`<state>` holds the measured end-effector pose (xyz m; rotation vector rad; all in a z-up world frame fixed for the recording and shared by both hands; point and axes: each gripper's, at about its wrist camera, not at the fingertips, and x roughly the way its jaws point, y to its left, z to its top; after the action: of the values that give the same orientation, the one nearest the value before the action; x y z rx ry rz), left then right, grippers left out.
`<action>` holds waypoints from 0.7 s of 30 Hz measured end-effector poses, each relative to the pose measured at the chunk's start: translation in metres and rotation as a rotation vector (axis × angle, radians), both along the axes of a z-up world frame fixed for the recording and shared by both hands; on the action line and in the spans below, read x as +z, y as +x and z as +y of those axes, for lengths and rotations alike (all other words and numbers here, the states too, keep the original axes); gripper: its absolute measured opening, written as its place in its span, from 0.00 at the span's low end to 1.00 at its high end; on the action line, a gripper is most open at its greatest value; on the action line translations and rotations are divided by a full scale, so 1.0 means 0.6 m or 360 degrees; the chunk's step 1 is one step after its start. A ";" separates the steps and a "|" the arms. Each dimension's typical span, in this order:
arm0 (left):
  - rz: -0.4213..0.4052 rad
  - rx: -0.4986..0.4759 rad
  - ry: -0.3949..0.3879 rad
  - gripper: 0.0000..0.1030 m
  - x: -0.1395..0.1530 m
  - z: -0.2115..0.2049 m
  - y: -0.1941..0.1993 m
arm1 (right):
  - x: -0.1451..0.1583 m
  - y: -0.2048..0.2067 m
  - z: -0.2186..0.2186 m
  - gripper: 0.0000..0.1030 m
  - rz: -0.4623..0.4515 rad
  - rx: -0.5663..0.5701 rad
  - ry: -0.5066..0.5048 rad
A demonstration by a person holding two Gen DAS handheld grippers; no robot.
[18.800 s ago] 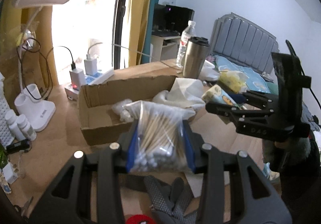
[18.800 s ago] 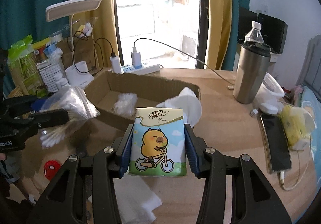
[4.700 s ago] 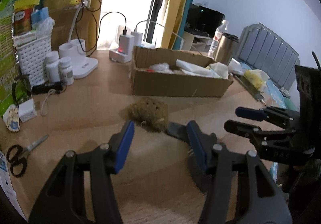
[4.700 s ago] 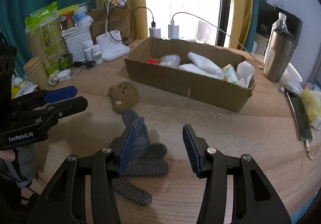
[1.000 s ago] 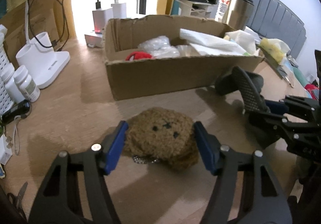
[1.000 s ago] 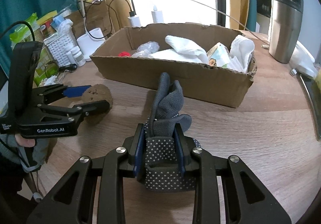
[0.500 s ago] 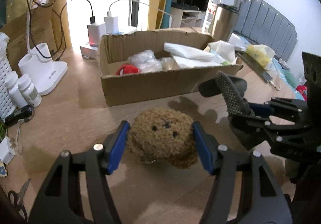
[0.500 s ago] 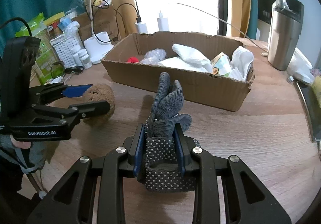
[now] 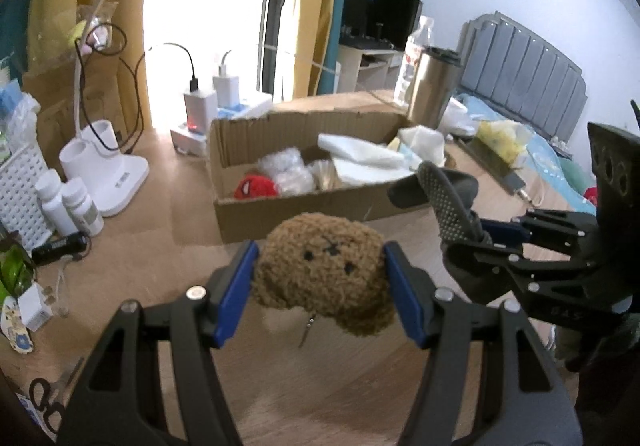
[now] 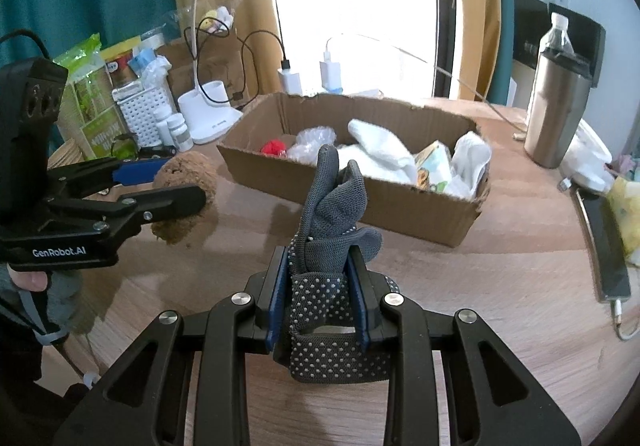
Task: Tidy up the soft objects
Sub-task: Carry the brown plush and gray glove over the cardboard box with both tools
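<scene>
Plush toy [image 9: 324, 274] sits mid-frame, squeezed in your left gripper [image 9: 320, 286] jaws, lifted off the table [image 9: 160, 246]; right gripper [image 10: 320, 294] jaws pinch the gray glove [image 10: 334, 214], both likely headed for the cardboard box [image 10: 384, 202].

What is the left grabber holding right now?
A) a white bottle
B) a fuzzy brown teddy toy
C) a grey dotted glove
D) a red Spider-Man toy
B: the left gripper has its blue pads pressed on both sides of the fuzzy brown plush toy, lifted in front of the brown cardboard box; the grey dotted knit glove is in the right gripper.
</scene>
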<state>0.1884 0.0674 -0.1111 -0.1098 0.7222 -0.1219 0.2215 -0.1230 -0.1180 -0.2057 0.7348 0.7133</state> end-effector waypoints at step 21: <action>-0.0162 0.0021 -0.0001 0.63 0.082 0.014 0.010 | 0.069 0.033 0.009 0.29 -0.0135 0.0021 0.0075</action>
<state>0.1947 0.0760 -0.0622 -0.1082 0.6198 -0.1140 0.2410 -0.1179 -0.0765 -0.1968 0.6355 0.7294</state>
